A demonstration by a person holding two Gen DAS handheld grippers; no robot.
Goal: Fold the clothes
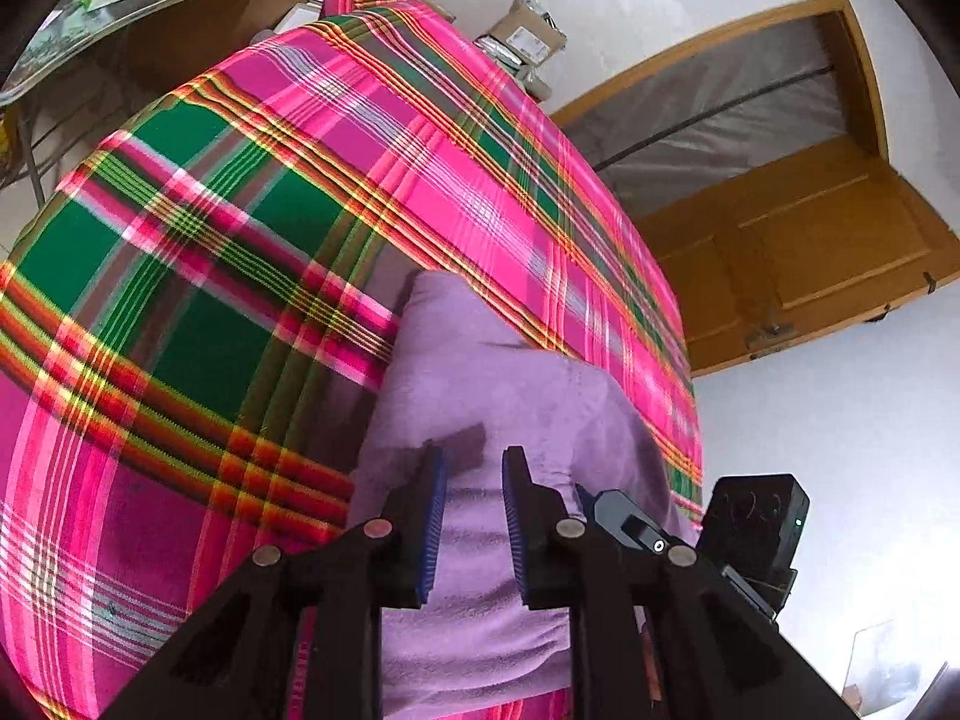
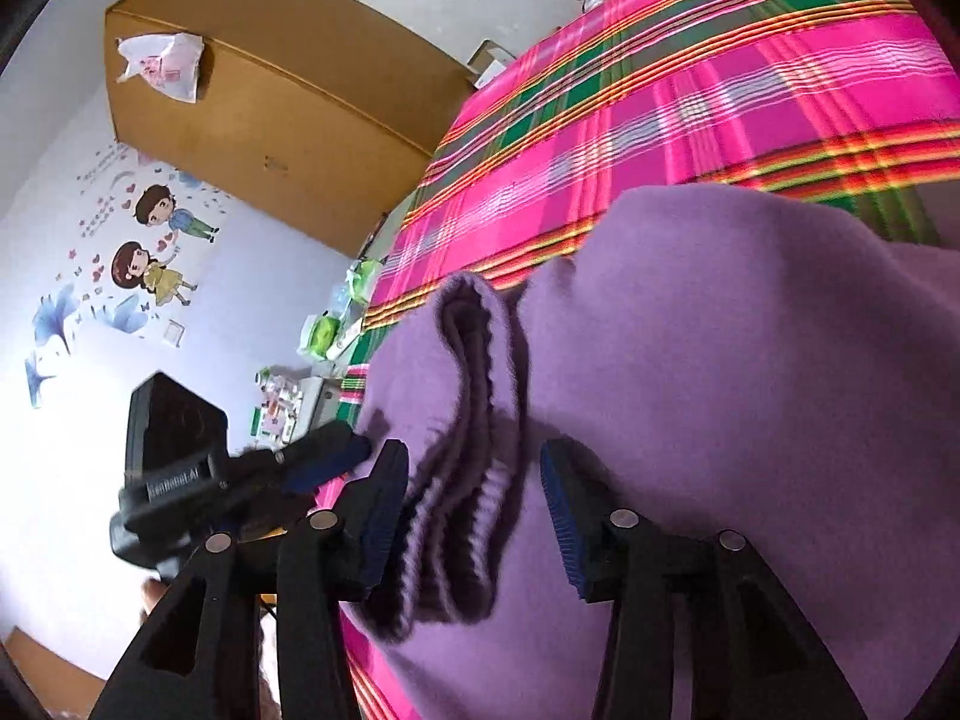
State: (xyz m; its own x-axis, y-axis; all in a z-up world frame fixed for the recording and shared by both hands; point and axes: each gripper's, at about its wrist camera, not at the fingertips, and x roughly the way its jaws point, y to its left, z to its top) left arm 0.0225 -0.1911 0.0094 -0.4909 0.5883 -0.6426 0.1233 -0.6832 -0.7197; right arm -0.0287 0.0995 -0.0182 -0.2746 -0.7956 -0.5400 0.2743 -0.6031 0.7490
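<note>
Purple fleece garment [image 1: 480,372] lies bunched on the plaid cloth [image 1: 240,240] (pink/green/orange) that covers the surface under it; can't tell whether that surface is a bed or a worktop.

Left gripper [image 1: 474,516]: fingers [image 1: 433,516] parted by a narrow gap, blue pads facing each other, hovering over the near part of the garment. Fabric shows through the gap, pads not pressing on it, so released. Whether the tips touch the fleece I can't tell.

Right gripper [image 2: 474,516]: fingers [image 2: 384,516] spread wide, released. The ribbed cuff or hem [image 2: 468,420] of the garment, darker purple, folded over on itself, sits between them without being pinched. The rest of the garment [image 2: 750,390] fills the right side of that view, draped in a loose mound.

In the right wrist view the left gripper [image 2: 312,468] sits just left of the right one, at the garment's edge, motion-blurred. In the left wrist view, part of the right gripper [image 1: 624,519] shows just to the right, over the same fabric.

Background: brown wooden door [image 1: 810,240], cardboard boxes [image 1: 528,36] past the far edge of the cloth, a large brown box [image 2: 270,96] against the wall, cartoon wall stickers [image 2: 150,240].
</note>
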